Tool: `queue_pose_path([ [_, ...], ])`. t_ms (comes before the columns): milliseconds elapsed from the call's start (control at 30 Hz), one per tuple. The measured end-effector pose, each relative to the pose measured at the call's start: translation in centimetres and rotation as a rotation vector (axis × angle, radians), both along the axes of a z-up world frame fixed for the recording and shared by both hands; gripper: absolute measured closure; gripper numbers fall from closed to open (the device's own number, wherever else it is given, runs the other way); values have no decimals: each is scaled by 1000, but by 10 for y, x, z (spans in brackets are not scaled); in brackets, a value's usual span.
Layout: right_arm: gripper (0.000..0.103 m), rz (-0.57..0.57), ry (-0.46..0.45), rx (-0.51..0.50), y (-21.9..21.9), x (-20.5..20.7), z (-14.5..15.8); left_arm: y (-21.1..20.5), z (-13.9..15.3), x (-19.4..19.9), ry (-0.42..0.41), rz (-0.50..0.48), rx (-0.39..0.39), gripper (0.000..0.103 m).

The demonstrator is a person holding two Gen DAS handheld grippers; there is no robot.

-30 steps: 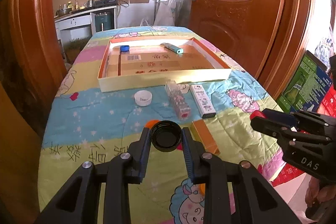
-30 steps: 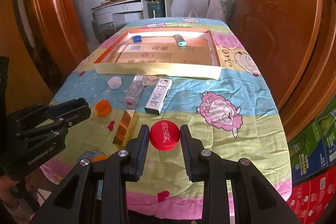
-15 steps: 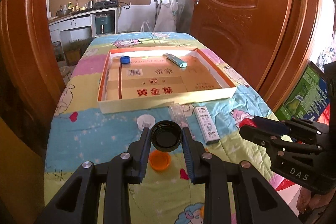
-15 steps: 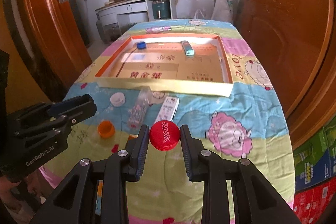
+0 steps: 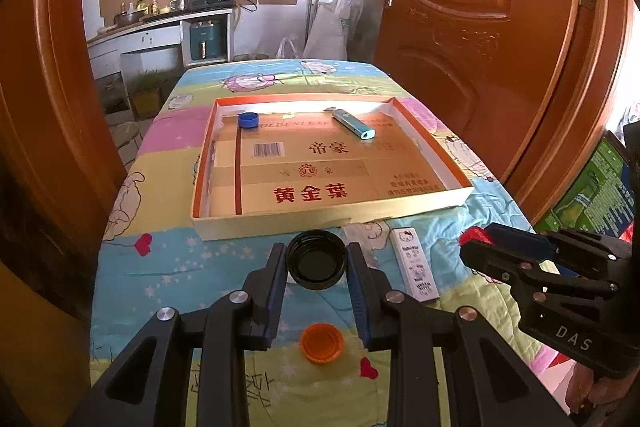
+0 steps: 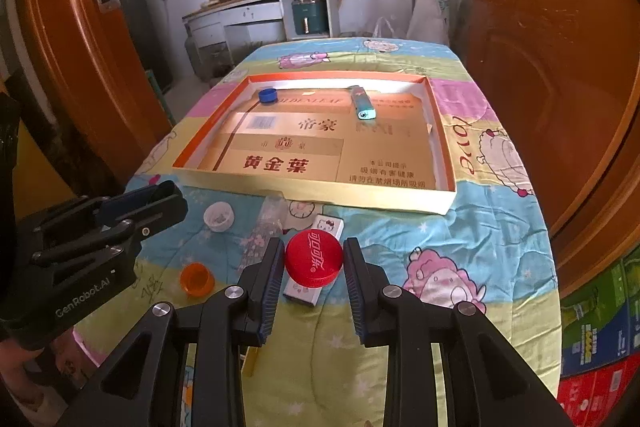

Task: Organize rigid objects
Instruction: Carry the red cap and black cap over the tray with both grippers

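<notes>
My left gripper [image 5: 317,265] is shut on a black bottle cap [image 5: 316,259], held above the table just short of the near wall of the shallow orange-rimmed cardboard tray [image 5: 320,221]. My right gripper [image 6: 314,261] is shut on a red Coca-Cola cap [image 6: 314,258], also in the air near the tray's [image 6: 352,201] front wall. Inside the tray lie a blue cap [image 5: 248,119] and a teal lighter [image 5: 354,123]. On the cloth lie an orange cap [image 5: 322,341], a white cap [image 6: 218,215], a white printed box [image 5: 414,269] and a clear tube [image 6: 264,227].
The table has a colourful cartoon cloth [image 6: 472,267]. Wooden doors stand close on both sides [image 5: 480,7]. A kitchen counter [image 5: 160,27] is beyond the far end. Boxes [image 6: 600,327] sit on the floor to the right.
Both grippers have risen and moved forward toward the tray, each still holding its cap. The loose items on the cloth now lie under and behind the fingertips.
</notes>
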State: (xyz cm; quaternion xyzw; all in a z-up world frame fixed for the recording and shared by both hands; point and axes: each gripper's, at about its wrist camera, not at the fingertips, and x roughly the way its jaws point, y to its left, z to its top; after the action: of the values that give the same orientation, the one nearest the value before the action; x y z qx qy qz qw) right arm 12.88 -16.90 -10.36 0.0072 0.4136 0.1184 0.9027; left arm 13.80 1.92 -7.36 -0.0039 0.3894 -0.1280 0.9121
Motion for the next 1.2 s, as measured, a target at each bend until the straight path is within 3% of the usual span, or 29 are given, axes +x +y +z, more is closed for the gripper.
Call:
queue_pose_path([
  [467, 72, -37, 8, 12, -5, 25, -3, 2, -5, 30, 26, 61, 21, 73],
  [1200, 72, -41, 8, -3, -8, 70, -2, -5, -2, 76, 43, 58, 13, 73],
])
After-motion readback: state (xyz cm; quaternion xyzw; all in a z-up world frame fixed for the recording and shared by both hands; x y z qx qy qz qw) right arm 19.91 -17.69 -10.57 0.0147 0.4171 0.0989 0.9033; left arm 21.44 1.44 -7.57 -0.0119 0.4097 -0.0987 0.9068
